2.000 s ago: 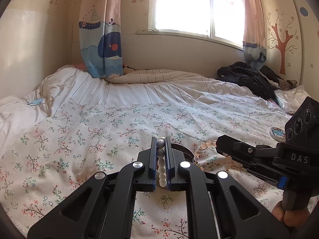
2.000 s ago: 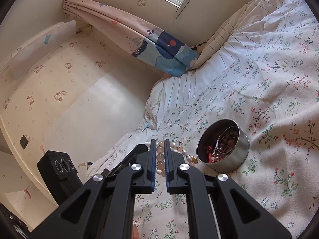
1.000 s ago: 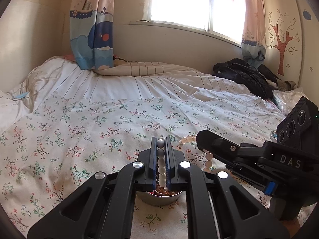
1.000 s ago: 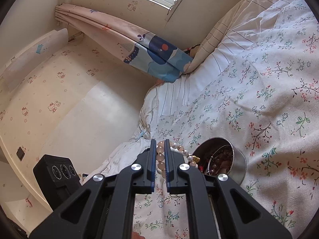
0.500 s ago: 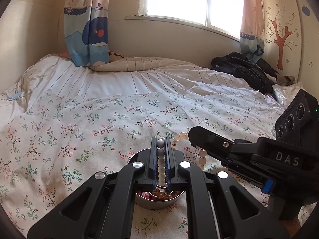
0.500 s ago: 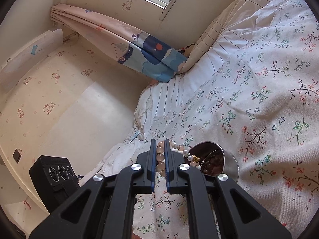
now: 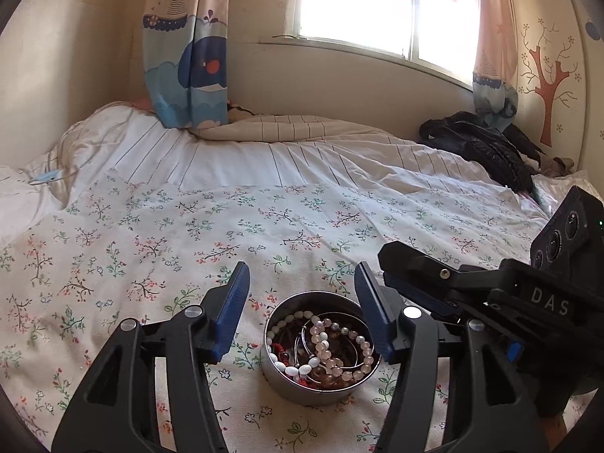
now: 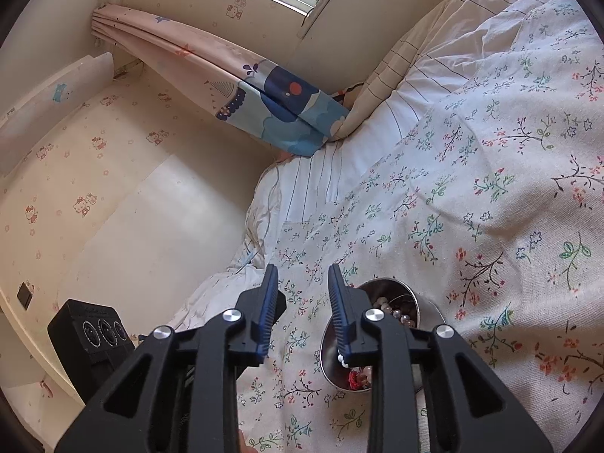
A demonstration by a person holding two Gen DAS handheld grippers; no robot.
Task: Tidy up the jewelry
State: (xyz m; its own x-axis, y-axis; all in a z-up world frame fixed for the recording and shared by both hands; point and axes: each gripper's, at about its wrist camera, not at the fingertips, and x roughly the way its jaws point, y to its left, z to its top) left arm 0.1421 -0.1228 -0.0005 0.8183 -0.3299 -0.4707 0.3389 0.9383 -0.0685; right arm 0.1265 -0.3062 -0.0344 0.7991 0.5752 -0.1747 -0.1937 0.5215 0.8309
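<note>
On the floral bed [image 7: 151, 234] stands a round tin [image 7: 302, 385], and only the left wrist view shows the pink bead bracelet [image 7: 339, 355] coiled inside it, while the left gripper [image 7: 302, 294] and right gripper [image 8: 302, 283], jaws just opened, hold nothing.

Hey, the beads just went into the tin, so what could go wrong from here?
1. The round metal tin sits on soft, rumpled floral bedding; a bump could tip it.
2. The left gripper, jaws just opened and empty, straddles the tin, so lowering might clip its rim.
3. The right gripper, also just opened, hangs close beside it.
</note>
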